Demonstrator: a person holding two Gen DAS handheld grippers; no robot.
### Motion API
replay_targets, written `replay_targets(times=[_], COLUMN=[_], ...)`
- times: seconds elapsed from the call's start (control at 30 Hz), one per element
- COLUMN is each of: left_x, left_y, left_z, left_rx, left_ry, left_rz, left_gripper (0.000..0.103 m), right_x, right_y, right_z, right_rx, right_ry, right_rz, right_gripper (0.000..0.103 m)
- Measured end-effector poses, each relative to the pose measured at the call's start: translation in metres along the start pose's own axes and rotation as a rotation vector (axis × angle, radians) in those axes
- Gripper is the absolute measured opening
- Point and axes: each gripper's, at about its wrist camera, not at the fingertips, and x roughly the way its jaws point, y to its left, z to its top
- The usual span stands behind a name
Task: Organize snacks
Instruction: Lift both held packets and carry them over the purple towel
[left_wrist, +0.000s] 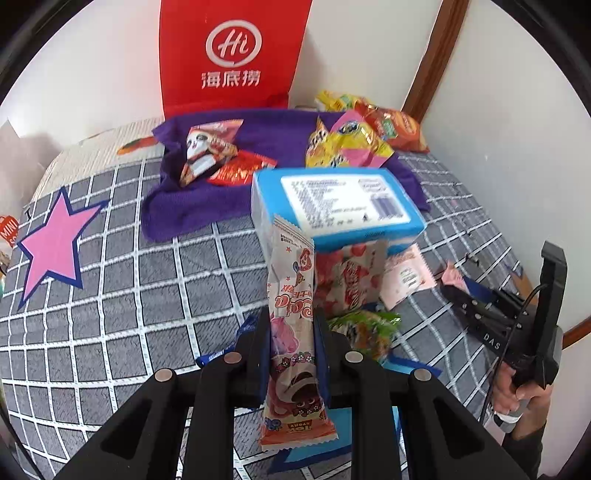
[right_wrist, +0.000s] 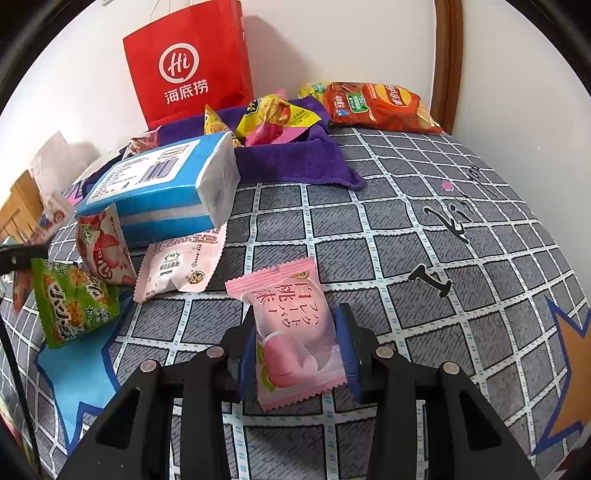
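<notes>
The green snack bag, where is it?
In the right wrist view, the green snack bag lies at the left, beside the strawberry packet, below the blue box.

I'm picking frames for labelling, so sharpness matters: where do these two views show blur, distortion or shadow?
Left wrist view: the blue box has smeared print, the green packet is soft, and fisheye bends the grid bedsheet. Right wrist view: sharper, the pink peach packet text is readable; the red bag casts a soft shadow on the wall; the edges are vignetted black.

You have one red bag, one blue box, one purple towel — and two tools (each gripping a snack packet).
</notes>
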Motion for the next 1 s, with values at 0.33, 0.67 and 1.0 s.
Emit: replay_targets(times=[0.33,0.67,1.0], left_x=[-0.013,-0.033,-0.030], left_y=[0.009,0.022,0.029], left_z=[0.032,0.085,0.132], left_rx=[-0.032,-0.077,-0.092], left_ry=[-0.051,-0.122,-0.160], left_rz=[0.002,0.035,0.069], left_gripper=[0.019,0.019,0.019], right_x=[-0.042,-0.054,-0.038], right_y=[0.009,0.046,0.073], right_z=[0.039,0.125,0.197], right_rx=[0.001,-0.049,-0.056], right_ry=[-0.089,-0.154,-0.149], right_rz=[0.038,0.092,0.133], right_gripper=[0.039,0.039,0.039])
